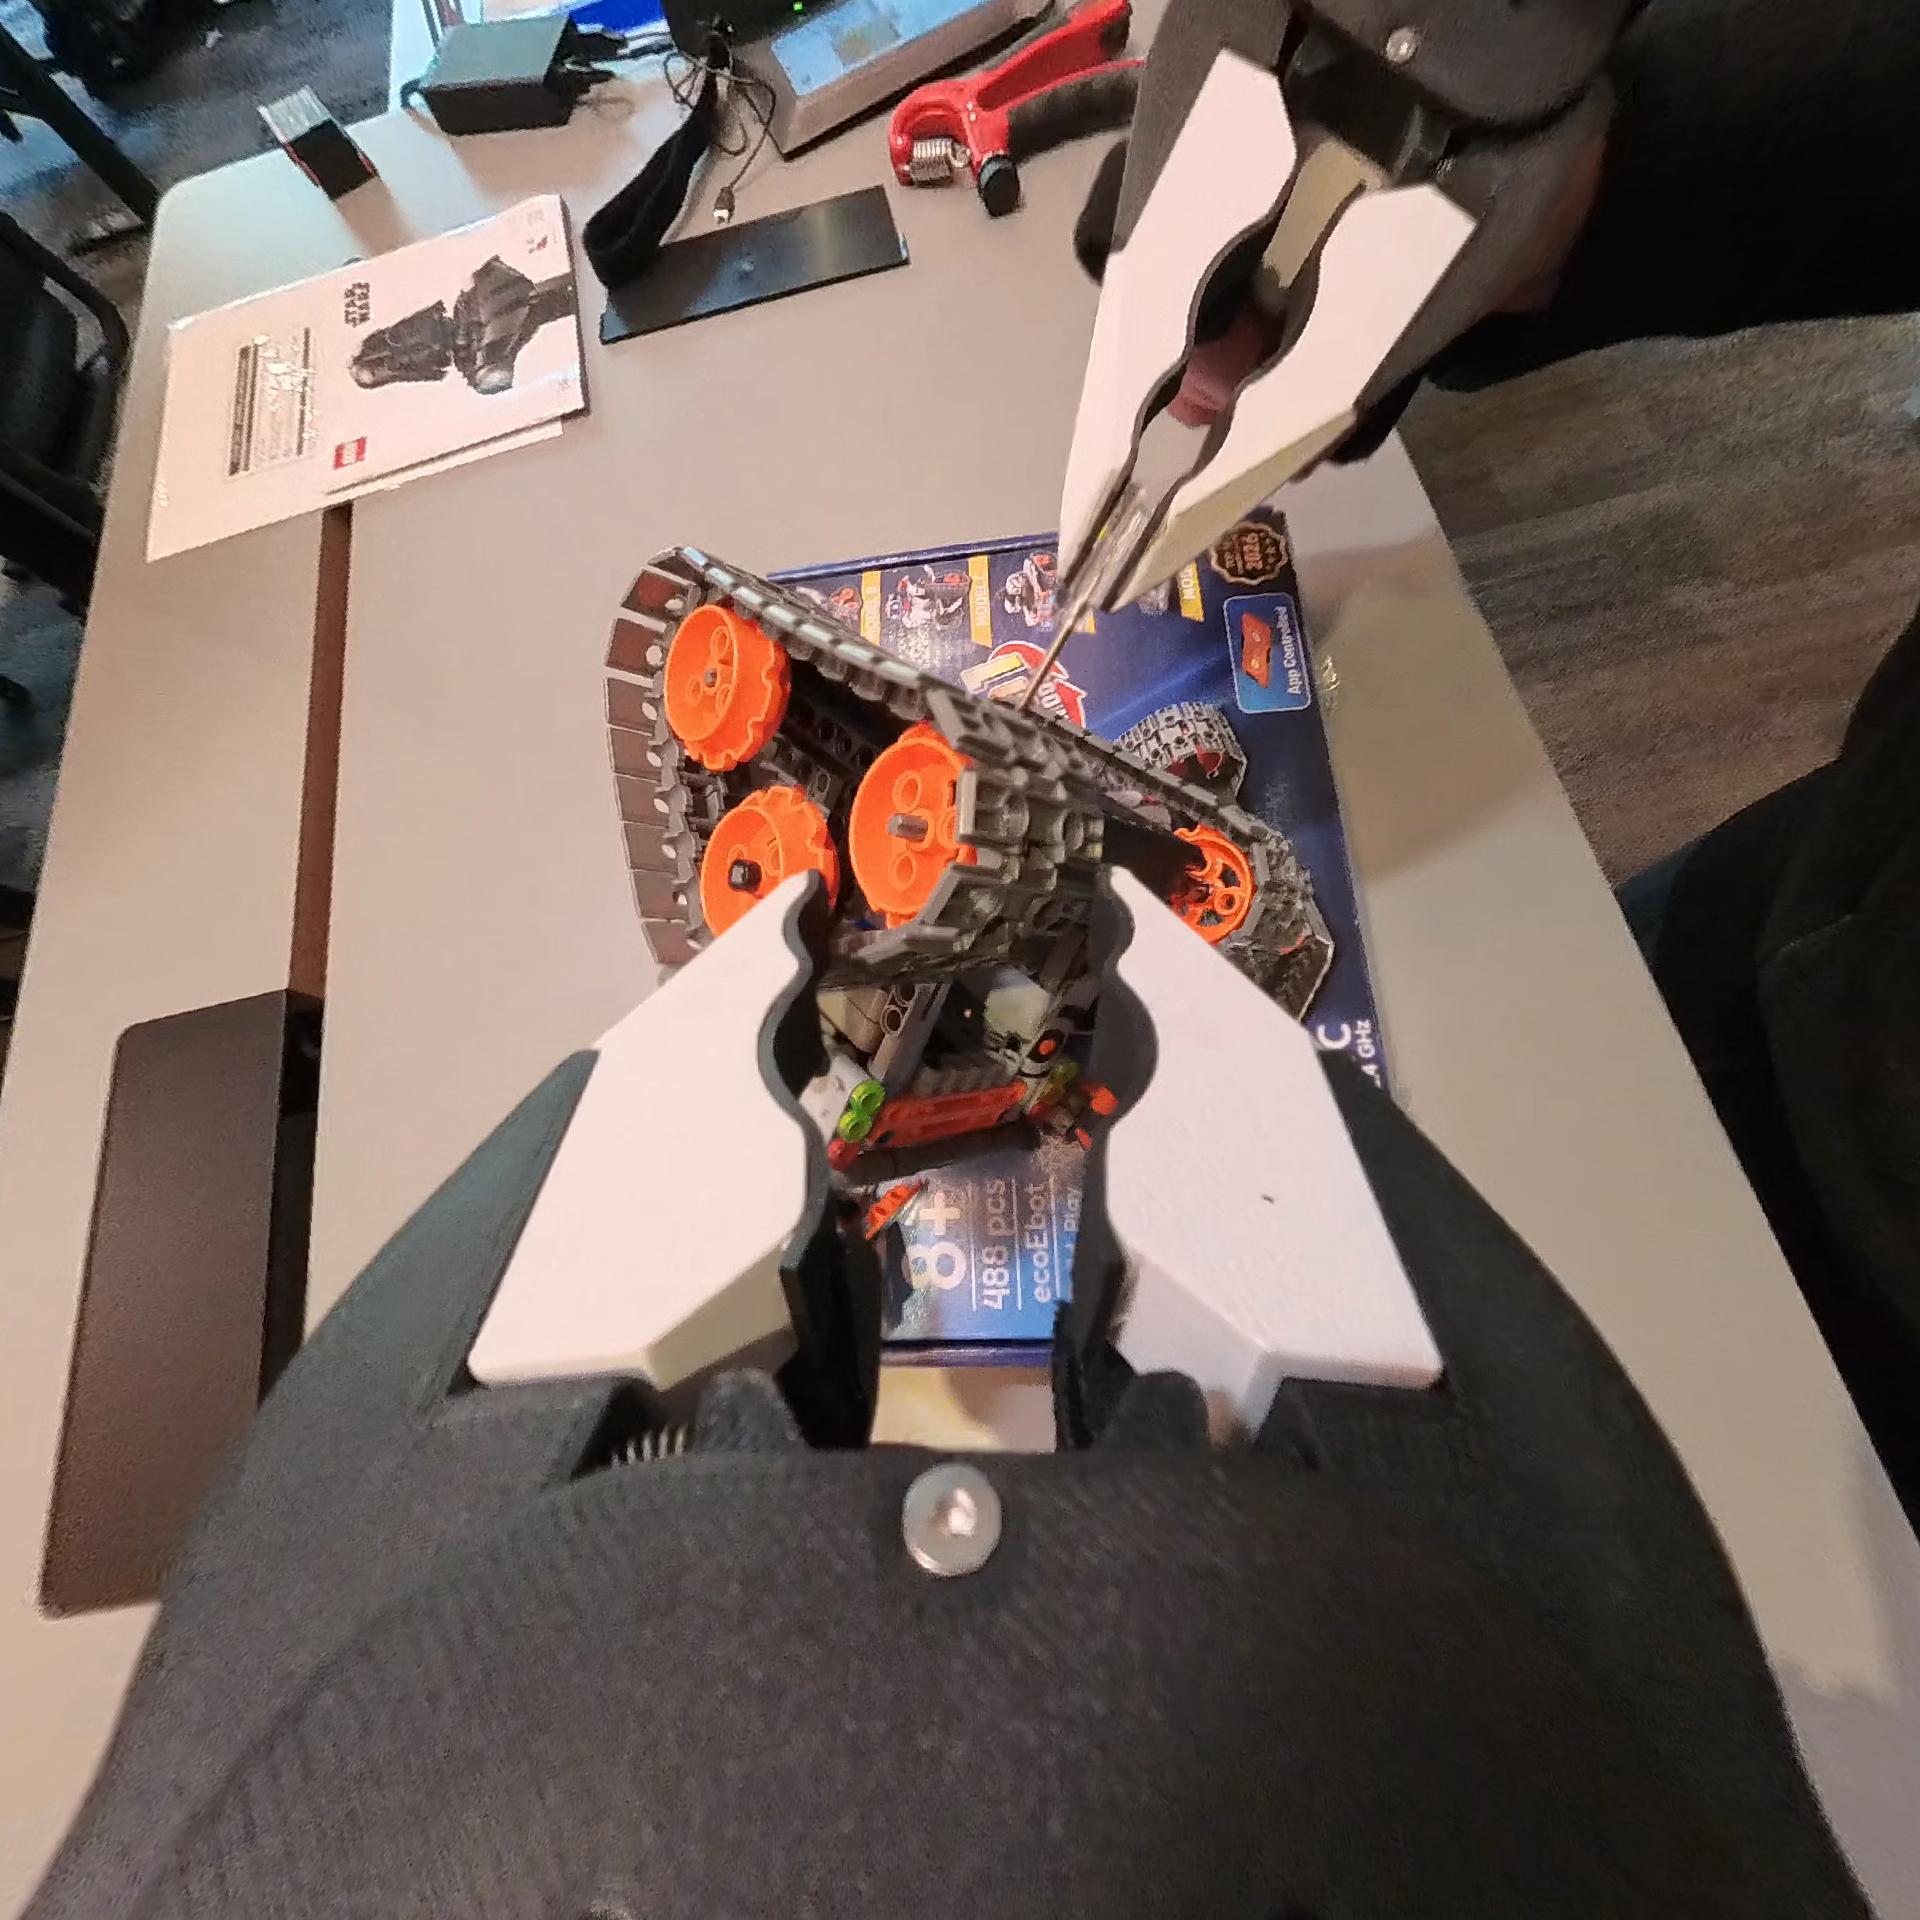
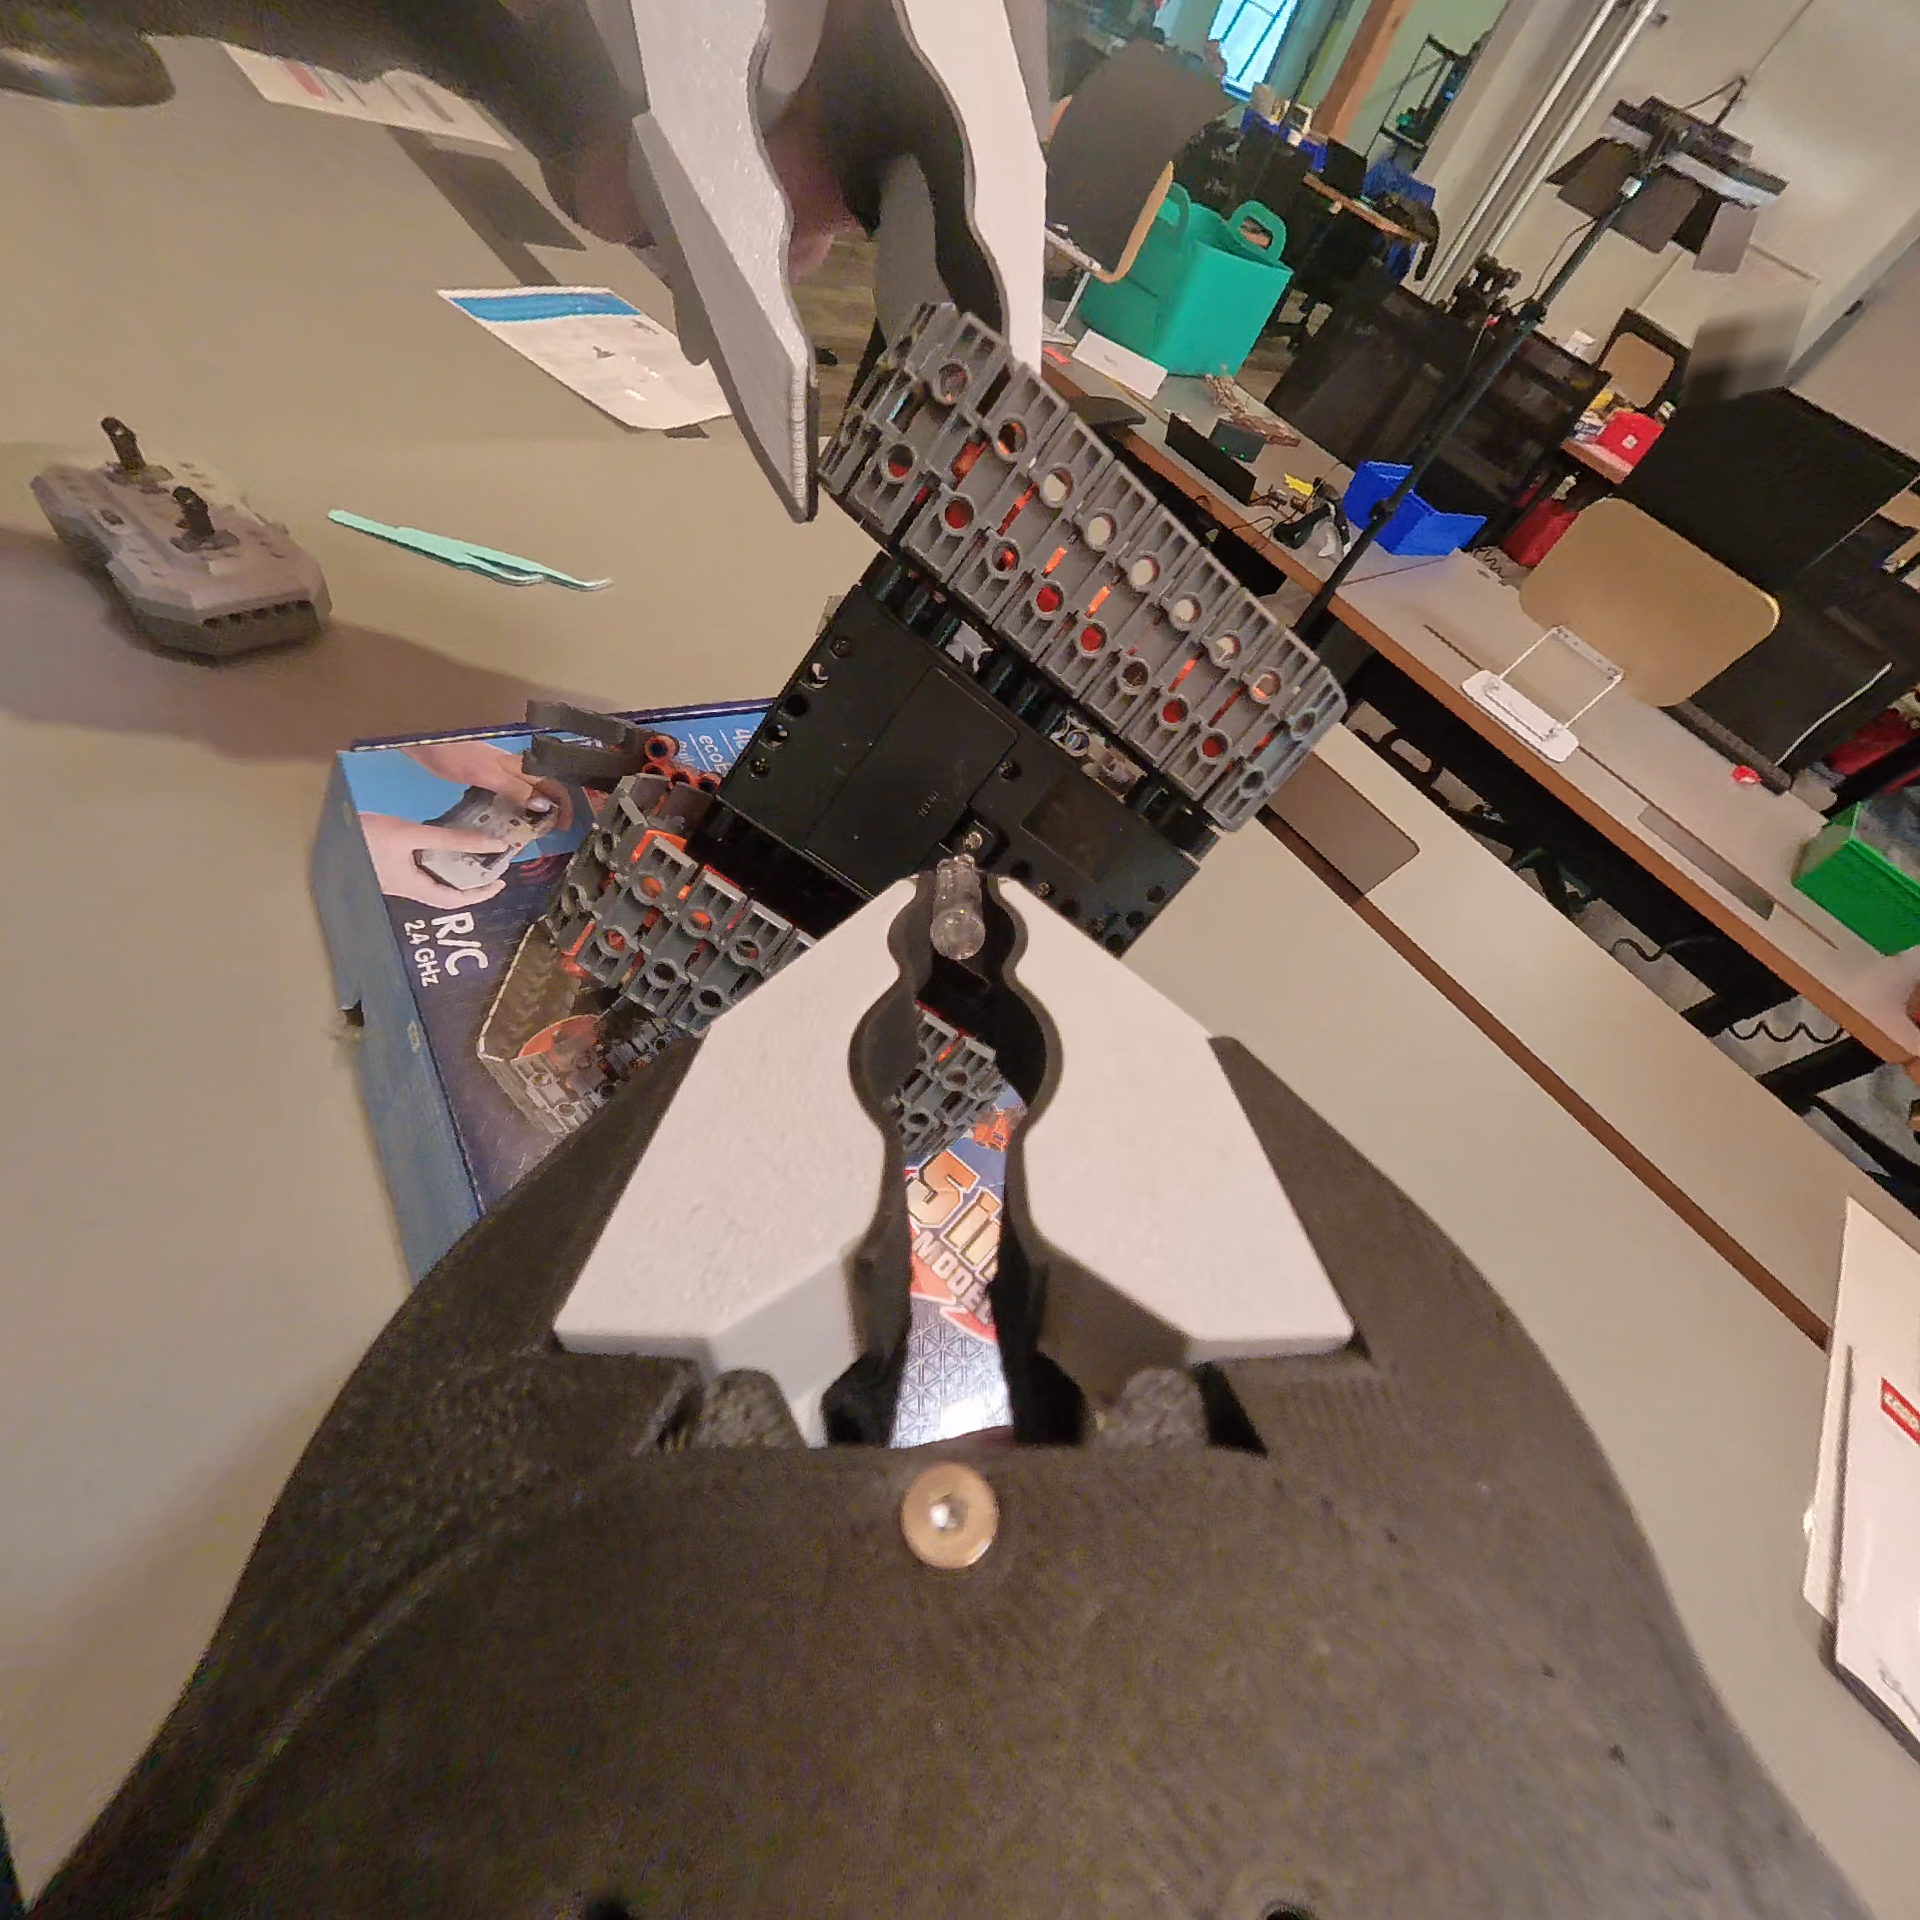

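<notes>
A brick-built tracked vehicle (image 1: 727, 686) with orange wheels and grey tracks stands tilted on a blue cardboard box (image 1: 1288, 748). My left gripper (image 1: 961, 904) is shut on its grey track and holds it up on edge. My right gripper (image 1: 1107, 582) comes down from the upper right, shut on a small screwdriver (image 1: 1049, 665) whose thin shaft reaches the vehicle's underside. In the right wrist view the right gripper (image 2: 956, 883) grips the clear-handled screwdriver (image 2: 951, 904), its tip at a screw on the vehicle's black battery box (image 2: 894, 769). The left gripper's fingers (image 2: 769, 416) clamp the track above the blue box (image 2: 416, 987).
On the grey table lie a white instruction booklet (image 1: 364, 374), a black plate (image 1: 758, 265), a red clamp tool (image 1: 997, 114), a grey remote controller (image 2: 177, 561), teal tweezers (image 2: 468, 556) and white booklets (image 2: 1870, 1455). A dark panel (image 1: 177, 1299) sits at the left edge. Other cluttered tables stand beyond, one with a teal bin (image 2: 1184, 291). Left tips to right tips: about 9 cm.
</notes>
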### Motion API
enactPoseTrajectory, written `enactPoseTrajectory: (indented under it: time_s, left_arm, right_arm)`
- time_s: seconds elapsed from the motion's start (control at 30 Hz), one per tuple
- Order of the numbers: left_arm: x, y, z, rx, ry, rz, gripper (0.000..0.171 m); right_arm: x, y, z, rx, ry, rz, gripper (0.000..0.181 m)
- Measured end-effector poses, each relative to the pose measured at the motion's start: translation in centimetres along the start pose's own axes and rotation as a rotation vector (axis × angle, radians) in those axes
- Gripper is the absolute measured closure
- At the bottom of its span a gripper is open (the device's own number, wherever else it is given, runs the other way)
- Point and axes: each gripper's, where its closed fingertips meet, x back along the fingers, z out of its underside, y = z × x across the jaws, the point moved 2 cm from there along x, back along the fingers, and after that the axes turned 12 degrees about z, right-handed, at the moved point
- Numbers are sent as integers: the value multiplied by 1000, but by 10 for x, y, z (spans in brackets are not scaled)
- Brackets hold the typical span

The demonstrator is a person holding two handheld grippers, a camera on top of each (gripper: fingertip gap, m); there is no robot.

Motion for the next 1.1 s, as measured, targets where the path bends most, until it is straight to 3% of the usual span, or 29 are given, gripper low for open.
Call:
enactPoseTrajectory:
  time_s: [0.77, 1.0, 1.1]
  left_arm:
    - [-5, -2, 4, -14, -10, 52, 125]
    - [-8, -2, 6, -13, -11, 75, 126]
    - [-10, -2, 7, -11, -12, 79, 126]
  right_arm:
    - [-8, -1, 4, -35, -15, 16, 175]
    - [-10, -1, 1, 173, -4, -3, 175]
    - [-13, -5, 1, 152, 7, -23, 175]
